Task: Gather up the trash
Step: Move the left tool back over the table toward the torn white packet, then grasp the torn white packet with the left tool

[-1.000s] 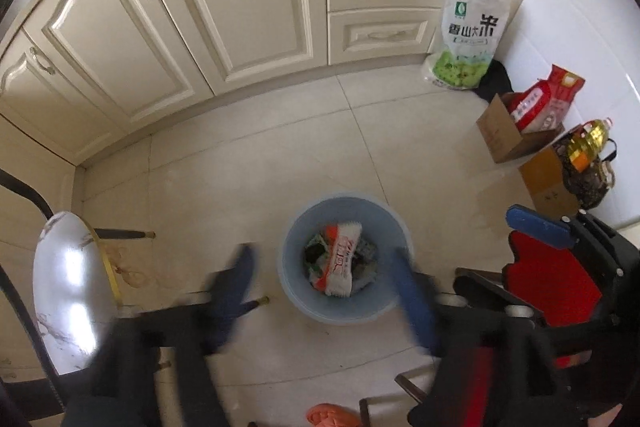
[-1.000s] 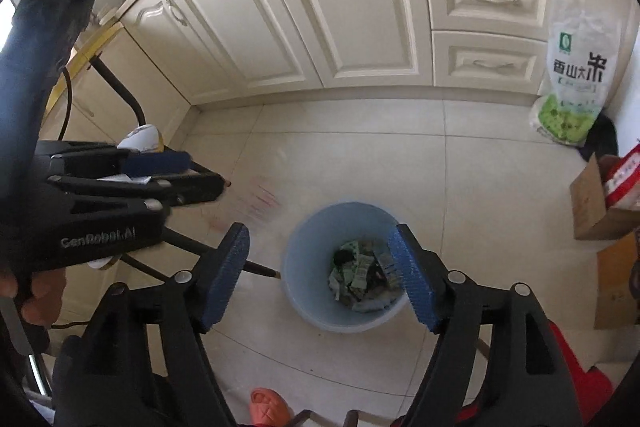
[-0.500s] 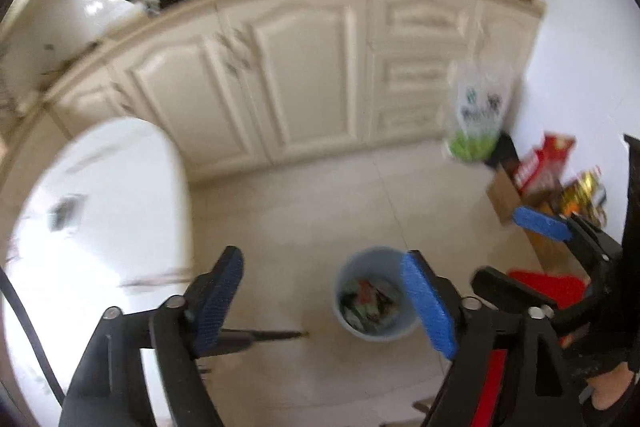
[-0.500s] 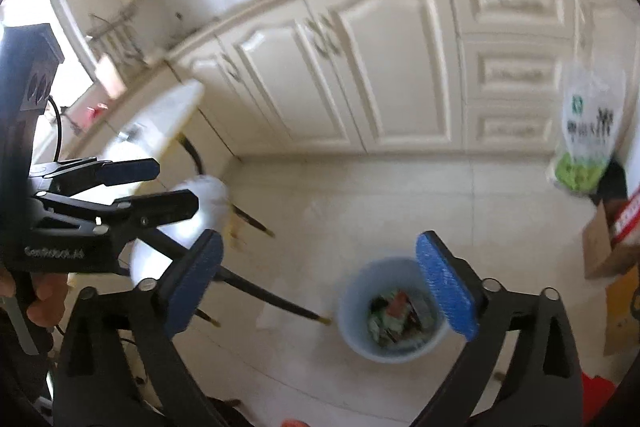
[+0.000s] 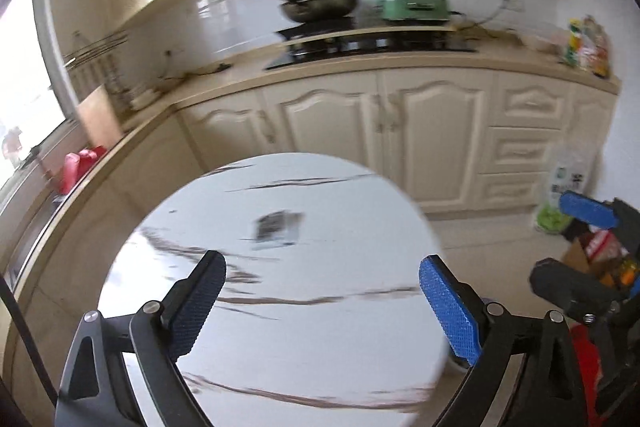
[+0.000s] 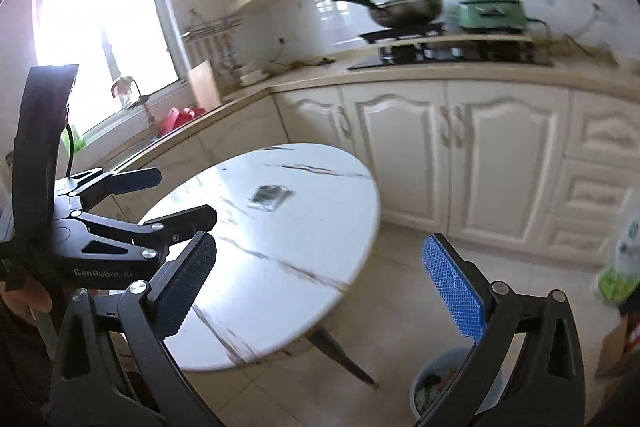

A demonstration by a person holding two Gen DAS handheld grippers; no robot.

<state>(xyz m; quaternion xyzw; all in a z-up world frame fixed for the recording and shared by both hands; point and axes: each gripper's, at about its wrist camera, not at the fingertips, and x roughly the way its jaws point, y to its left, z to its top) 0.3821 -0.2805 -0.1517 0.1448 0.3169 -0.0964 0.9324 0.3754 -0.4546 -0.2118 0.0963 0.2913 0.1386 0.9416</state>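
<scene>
A small dark and silver wrapper [image 5: 278, 229] lies on the round white marble table [image 5: 320, 347]; it also shows in the right wrist view [image 6: 269, 195] on that table [image 6: 312, 267]. My left gripper [image 5: 320, 307] is open and empty, above the table's near part. My right gripper [image 6: 326, 289] is open and empty, off the table's right edge. The left gripper also shows in the right wrist view [image 6: 160, 201]. The blue trash bin [image 6: 430, 393], with wrappers inside, stands on the floor at lower right, partly hidden by my right finger.
Cream cabinets [image 6: 460, 155] and a counter with a wok [image 5: 316, 5] and a green pot [image 5: 414, 1] run along the back. A rice bag [image 5: 560, 199] and cardboard boxes [image 5: 588, 255] sit by the right wall. A window [image 6: 100, 39] is at left.
Both grippers have swung up from looking down at the bin on the floor to looking across the table at the counter. Both stay open and empty.
</scene>
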